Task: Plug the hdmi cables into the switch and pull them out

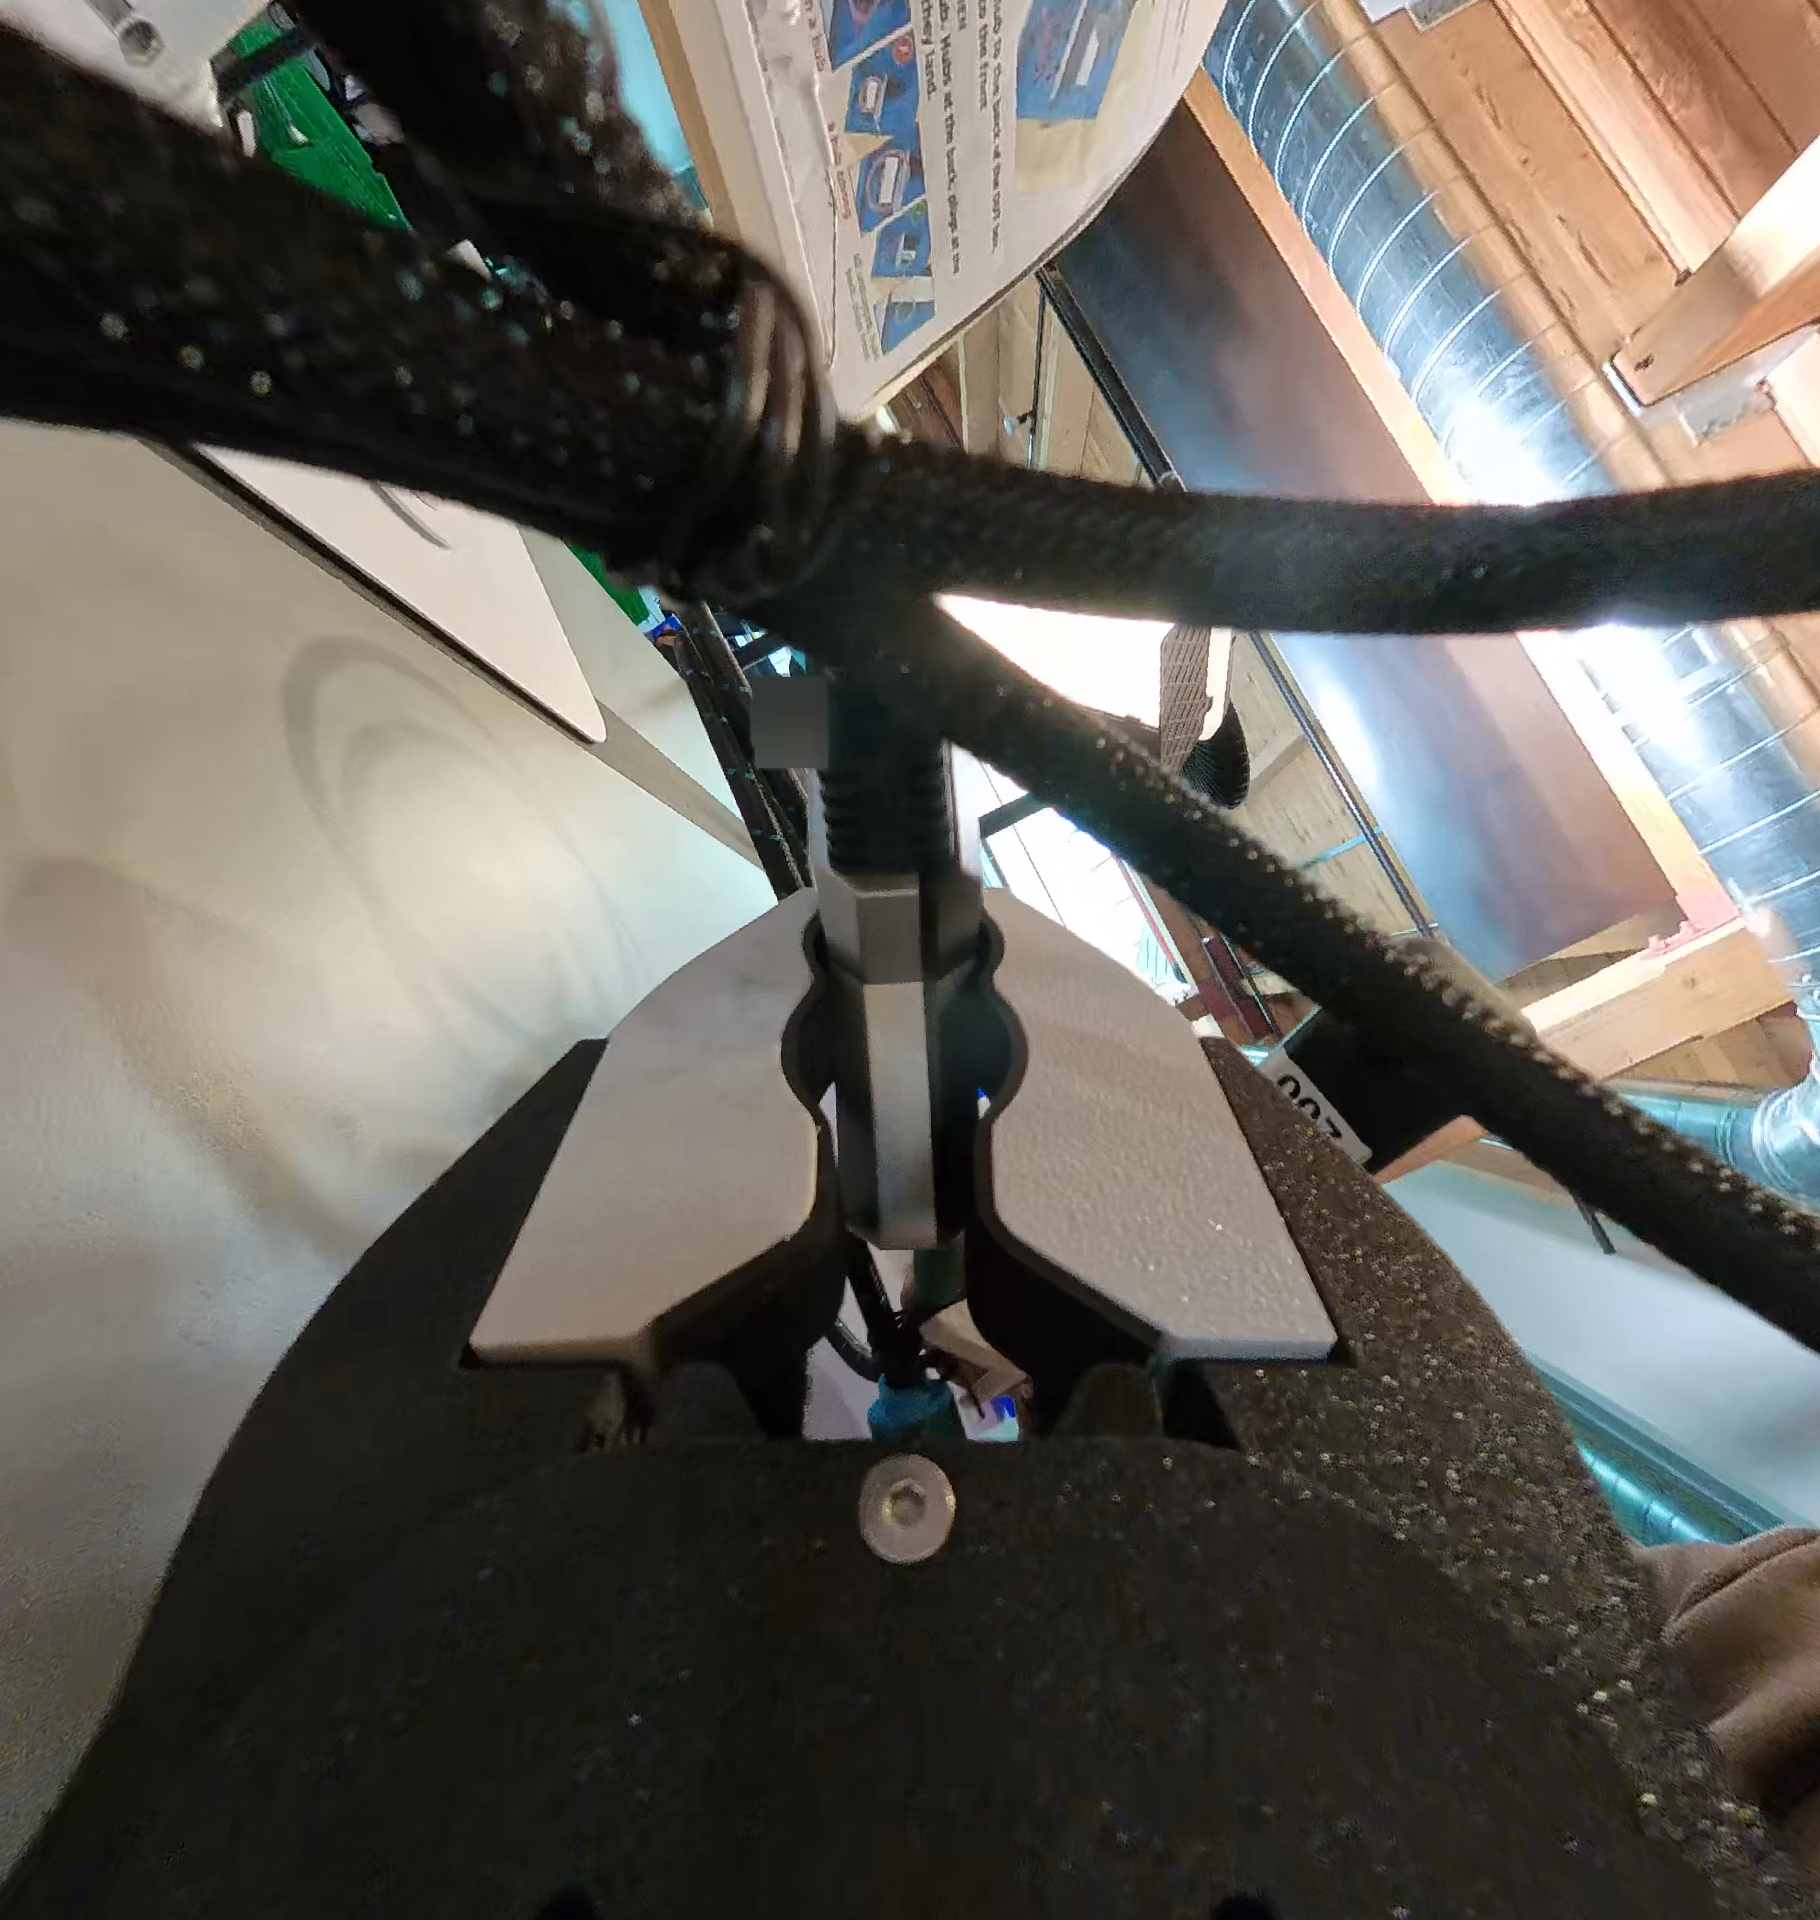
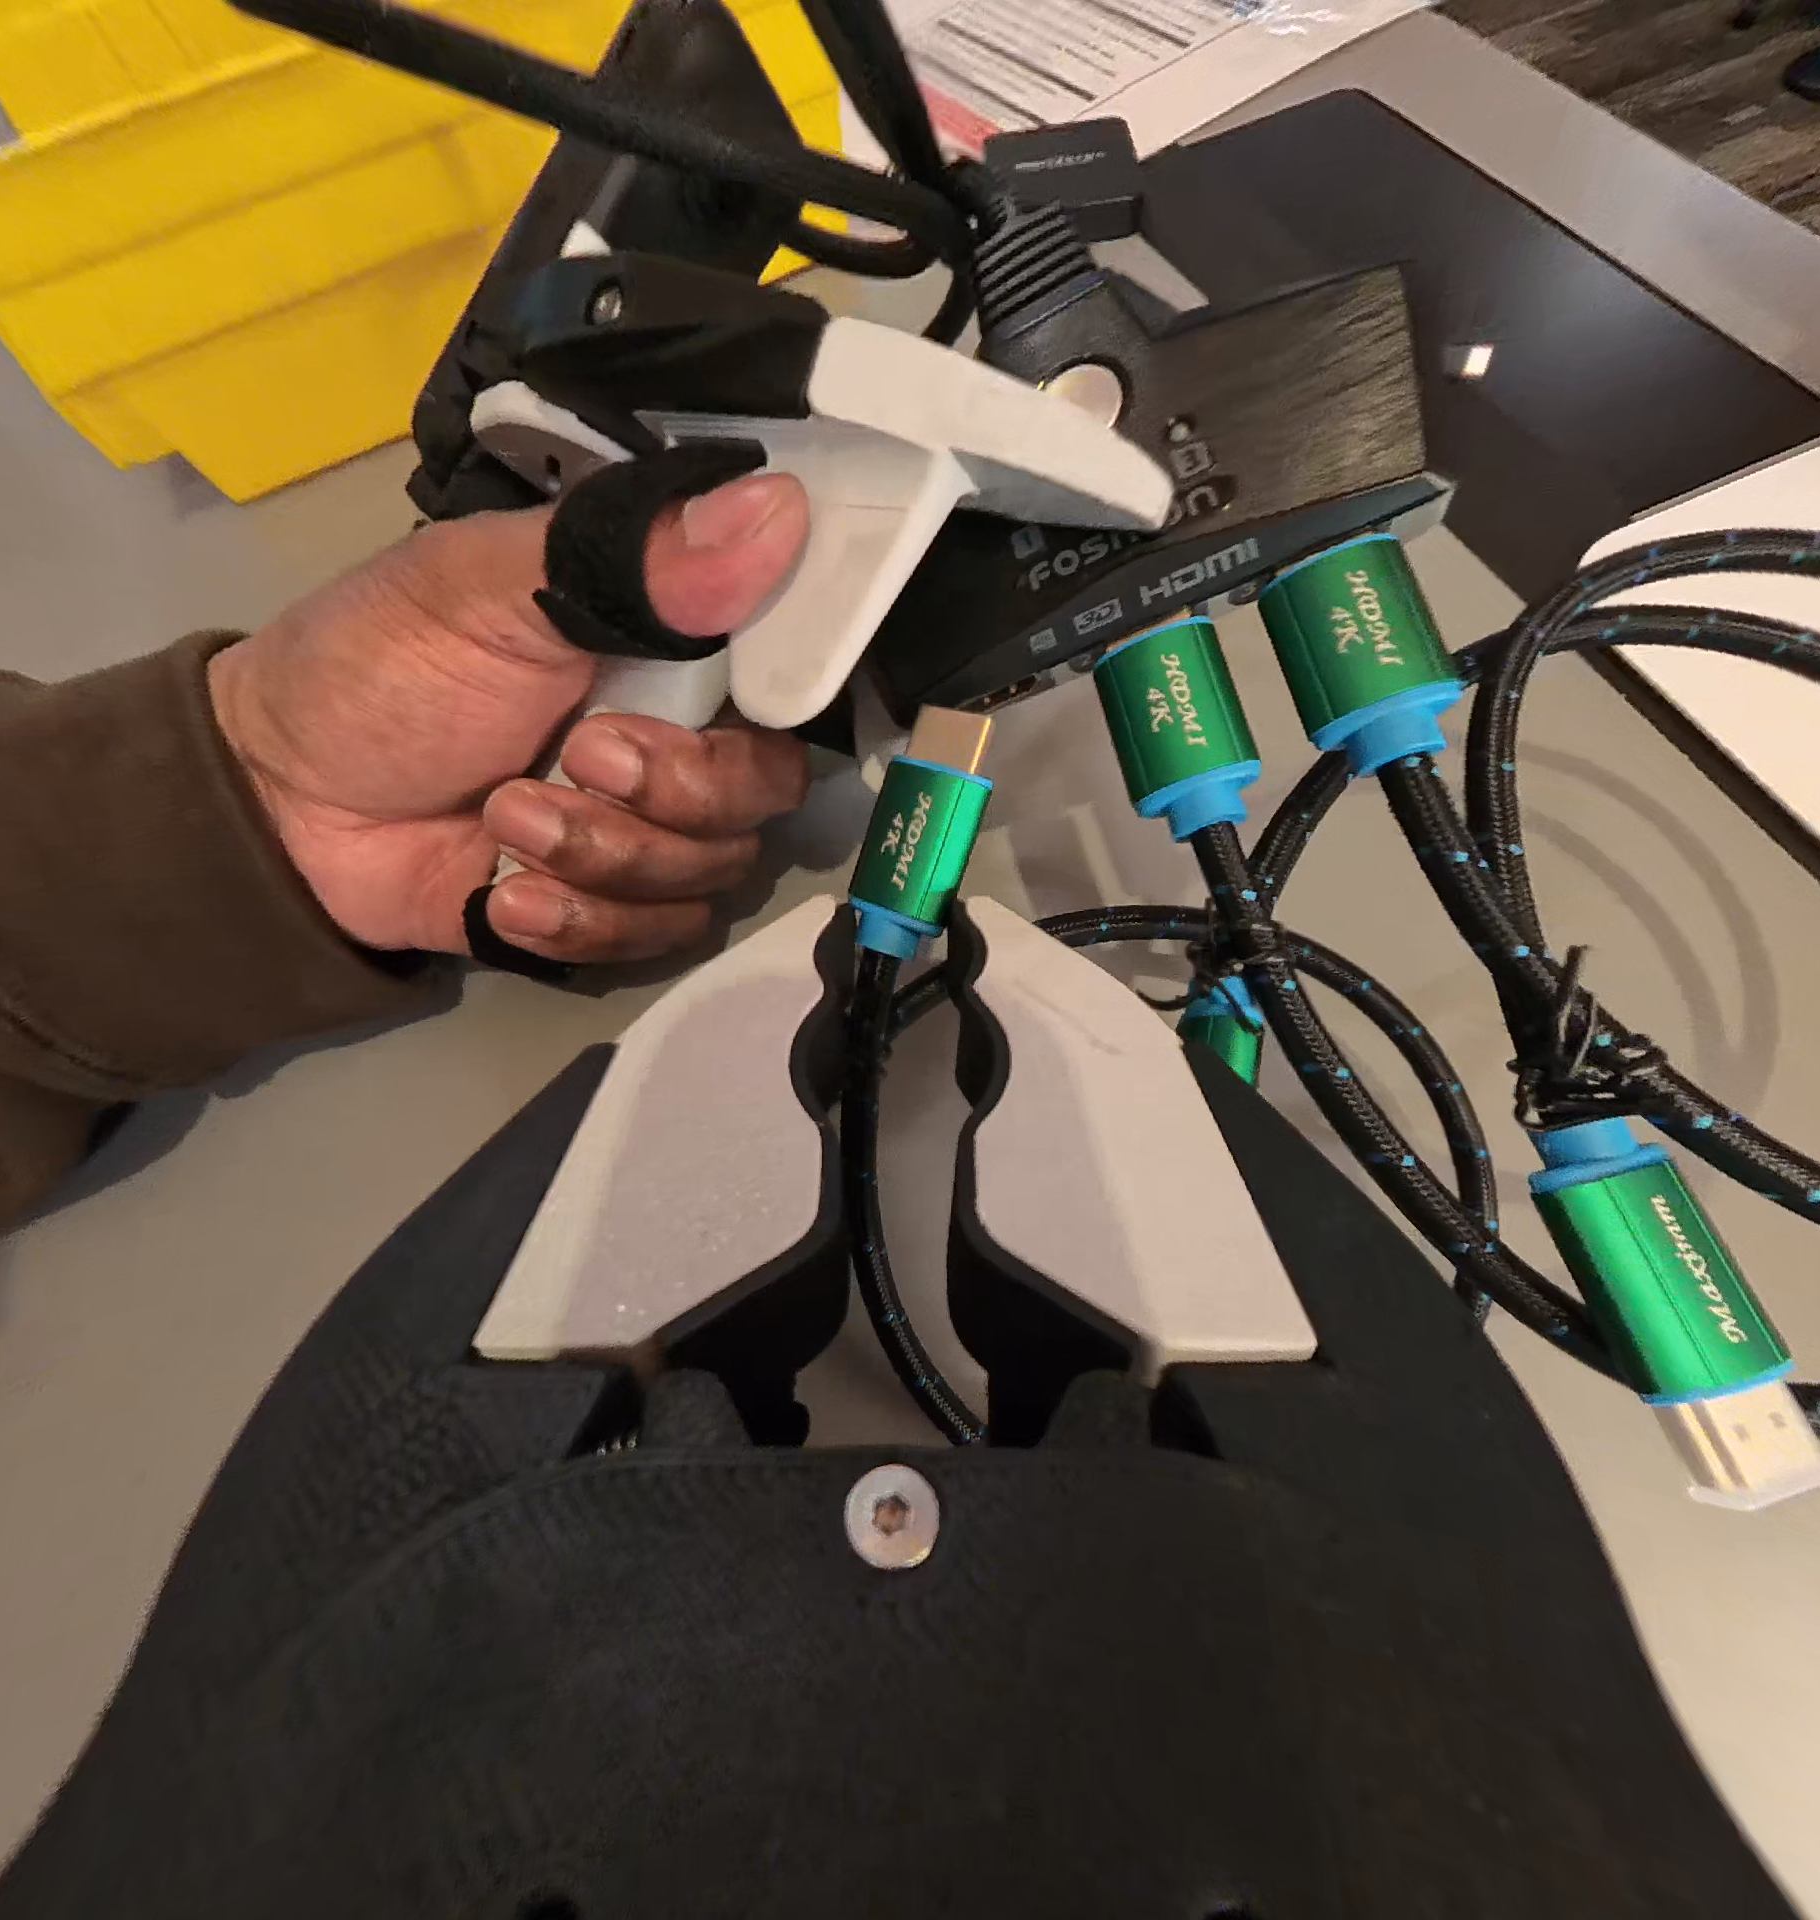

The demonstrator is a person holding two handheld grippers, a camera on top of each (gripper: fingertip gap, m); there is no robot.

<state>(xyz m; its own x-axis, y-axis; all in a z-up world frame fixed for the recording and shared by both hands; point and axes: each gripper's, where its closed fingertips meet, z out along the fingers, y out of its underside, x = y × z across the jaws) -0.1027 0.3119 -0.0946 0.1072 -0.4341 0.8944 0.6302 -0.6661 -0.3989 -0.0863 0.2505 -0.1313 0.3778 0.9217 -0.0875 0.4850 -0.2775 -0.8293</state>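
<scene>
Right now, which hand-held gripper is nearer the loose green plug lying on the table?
Right. The right hand-held gripper is just left of the loose plug; the left hand-held gripper is farther off, at the black box.

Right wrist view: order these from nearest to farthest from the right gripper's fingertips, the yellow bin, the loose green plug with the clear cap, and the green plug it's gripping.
1. Gripped green plug, at the right gripper.
2. Capped loose green plug, lower right on the table.
3. Yellow bin, far upper left.

Both wrist views look closely along their fingers, sharing the black switch box (image 2: 1301, 416).
</scene>
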